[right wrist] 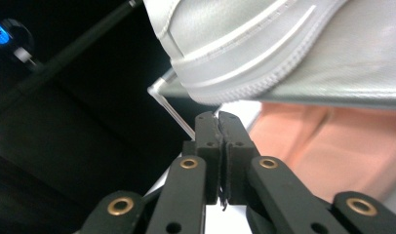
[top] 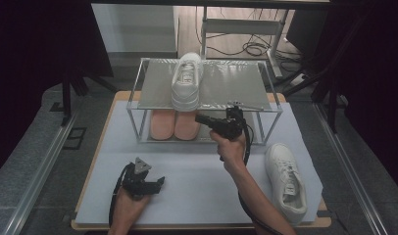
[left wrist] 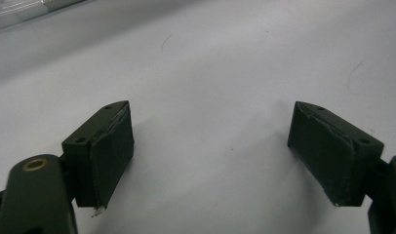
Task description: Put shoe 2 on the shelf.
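My right gripper (top: 203, 119) has its two black jaws pressed together with nothing between them; it sits just below the heel of the white leather sneaker (top: 187, 81) on top of the shiny metal shoe rack (top: 265, 110); pink slippers (top: 175, 125) lie on the shelf under it; my left gripper (top: 155, 183) rests wide open and empty on the white table sheet (top: 197, 171); a second white sneaker (top: 286, 180) lies at the right.

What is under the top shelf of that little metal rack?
A pair of pink slippers sits side by side on the lower level, under the top shelf, which carries a white shoe. The shelf covers their far ends.
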A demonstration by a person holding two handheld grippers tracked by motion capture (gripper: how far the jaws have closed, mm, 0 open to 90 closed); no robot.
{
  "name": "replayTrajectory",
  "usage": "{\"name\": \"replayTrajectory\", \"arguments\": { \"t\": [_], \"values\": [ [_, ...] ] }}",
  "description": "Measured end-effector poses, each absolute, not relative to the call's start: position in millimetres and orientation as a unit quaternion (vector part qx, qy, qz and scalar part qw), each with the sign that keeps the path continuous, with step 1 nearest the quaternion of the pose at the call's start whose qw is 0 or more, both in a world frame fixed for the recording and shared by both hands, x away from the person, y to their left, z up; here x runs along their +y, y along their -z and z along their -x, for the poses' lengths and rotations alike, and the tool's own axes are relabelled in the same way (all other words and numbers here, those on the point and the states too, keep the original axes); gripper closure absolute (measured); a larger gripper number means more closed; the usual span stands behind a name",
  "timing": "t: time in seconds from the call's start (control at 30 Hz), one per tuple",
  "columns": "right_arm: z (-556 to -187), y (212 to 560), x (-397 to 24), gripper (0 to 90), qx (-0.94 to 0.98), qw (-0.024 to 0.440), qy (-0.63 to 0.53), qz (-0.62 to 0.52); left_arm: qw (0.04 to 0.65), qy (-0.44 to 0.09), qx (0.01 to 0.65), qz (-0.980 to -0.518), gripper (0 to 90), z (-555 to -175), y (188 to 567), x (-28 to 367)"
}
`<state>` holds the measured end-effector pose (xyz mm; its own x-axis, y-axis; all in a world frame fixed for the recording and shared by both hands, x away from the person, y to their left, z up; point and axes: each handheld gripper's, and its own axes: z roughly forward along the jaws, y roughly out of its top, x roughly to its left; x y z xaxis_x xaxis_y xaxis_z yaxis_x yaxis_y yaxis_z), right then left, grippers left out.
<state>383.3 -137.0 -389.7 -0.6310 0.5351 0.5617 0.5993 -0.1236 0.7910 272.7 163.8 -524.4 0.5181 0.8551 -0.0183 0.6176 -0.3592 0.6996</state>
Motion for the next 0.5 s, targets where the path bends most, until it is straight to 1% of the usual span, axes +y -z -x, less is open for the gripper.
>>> {"name": "replayTrajectory", "arguments": {
  "t": [0.07,0.23,0.5],
  "values": [
    [-379,391,-140,84.0,-0.677,0.001,0.602,0.424,0.333,-0.178,0.457,-0.805,17.1,-273,524,164],
    [-369,395,-147,81.3,-0.717,-0.043,0.566,0.405,0.333,-0.178,0.457,-0.805,17.1,-273,524,164],
    [-351,402,-155,81.1,-0.763,-0.094,0.515,0.379,0.333,-0.178,0.457,-0.805,17.1,-273,524,164]
  ]
}}
